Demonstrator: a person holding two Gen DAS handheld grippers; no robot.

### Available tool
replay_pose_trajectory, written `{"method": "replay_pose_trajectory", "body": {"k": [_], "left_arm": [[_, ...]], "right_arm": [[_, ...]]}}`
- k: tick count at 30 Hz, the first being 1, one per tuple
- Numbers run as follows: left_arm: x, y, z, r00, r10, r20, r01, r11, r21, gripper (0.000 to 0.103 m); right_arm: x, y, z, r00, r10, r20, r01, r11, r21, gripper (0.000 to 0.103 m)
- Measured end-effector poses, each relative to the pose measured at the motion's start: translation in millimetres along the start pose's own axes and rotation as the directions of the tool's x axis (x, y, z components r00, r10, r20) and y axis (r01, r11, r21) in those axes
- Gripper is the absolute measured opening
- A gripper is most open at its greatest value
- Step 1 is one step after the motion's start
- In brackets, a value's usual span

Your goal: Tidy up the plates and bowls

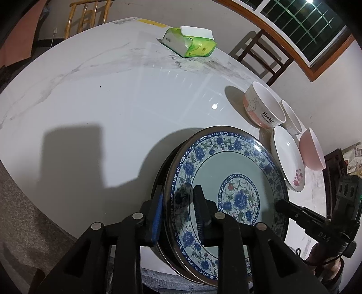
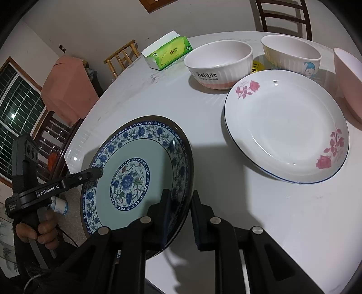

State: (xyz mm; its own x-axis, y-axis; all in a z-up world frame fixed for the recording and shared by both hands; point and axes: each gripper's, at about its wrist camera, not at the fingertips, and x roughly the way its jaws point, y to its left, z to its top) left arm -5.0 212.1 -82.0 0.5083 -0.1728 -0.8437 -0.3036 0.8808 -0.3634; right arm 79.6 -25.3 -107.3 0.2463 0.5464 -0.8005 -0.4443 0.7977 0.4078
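A blue-floral plate (image 1: 237, 162) (image 2: 126, 153) is tilted over the near edge of the white marble table (image 1: 113, 101) (image 2: 271, 214). My left gripper (image 1: 178, 194) is shut on its left rim, one finger inside the dish and one under it. Its tip (image 2: 97, 171) also shows in the right wrist view. My right gripper (image 2: 181, 193) is shut on the opposite rim, and it (image 1: 280, 203) shows at the plate's right in the left wrist view. A white rose plate (image 1: 287, 158) (image 2: 285, 126) lies flat beside it. Behind stand a Rabbit bowl (image 1: 260, 108) (image 2: 217, 65), a white cartoon bowl (image 1: 291, 119) (image 2: 291, 56) and a pink bowl (image 1: 312, 149) (image 2: 348, 83).
A green tissue pack (image 1: 190, 44) (image 2: 167, 54) lies at the table's far side. Dark wooden chairs (image 1: 264, 56) (image 2: 282, 15) and a light wooden chair (image 1: 86, 13) (image 2: 122, 56) stand around the table. A person's hand (image 2: 43, 230) holds the left gripper's handle.
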Motion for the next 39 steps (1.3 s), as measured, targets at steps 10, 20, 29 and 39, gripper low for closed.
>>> {"method": "replay_pose_trajectory", "body": {"k": [10, 20, 29, 39], "left_arm": [[-10, -11, 2, 0.997, 0.04, 0.062, -0.043, 0.998, 0.053, 0.024], [-13, -24, 2, 0.996, 0.043, 0.079, -0.049, 0.996, 0.081, 0.033], [-7, -44, 2, 0.994, 0.067, 0.09, -0.077, 0.99, 0.116, 0.044], [5, -80, -1, 0.993, 0.078, 0.092, -0.093, 0.979, 0.179, 0.053]], "right_arm": [[5, 4, -3, 1.0, -0.025, -0.019, 0.024, 0.999, -0.023, 0.022], [8, 15, -5, 0.996, -0.085, -0.026, 0.083, 0.994, -0.072, 0.031], [4, 24, -5, 0.987, -0.161, 0.018, 0.162, 0.977, -0.14, 0.032], [-19, 9, -6, 0.974, -0.209, 0.088, 0.219, 0.967, -0.127, 0.032]]}}
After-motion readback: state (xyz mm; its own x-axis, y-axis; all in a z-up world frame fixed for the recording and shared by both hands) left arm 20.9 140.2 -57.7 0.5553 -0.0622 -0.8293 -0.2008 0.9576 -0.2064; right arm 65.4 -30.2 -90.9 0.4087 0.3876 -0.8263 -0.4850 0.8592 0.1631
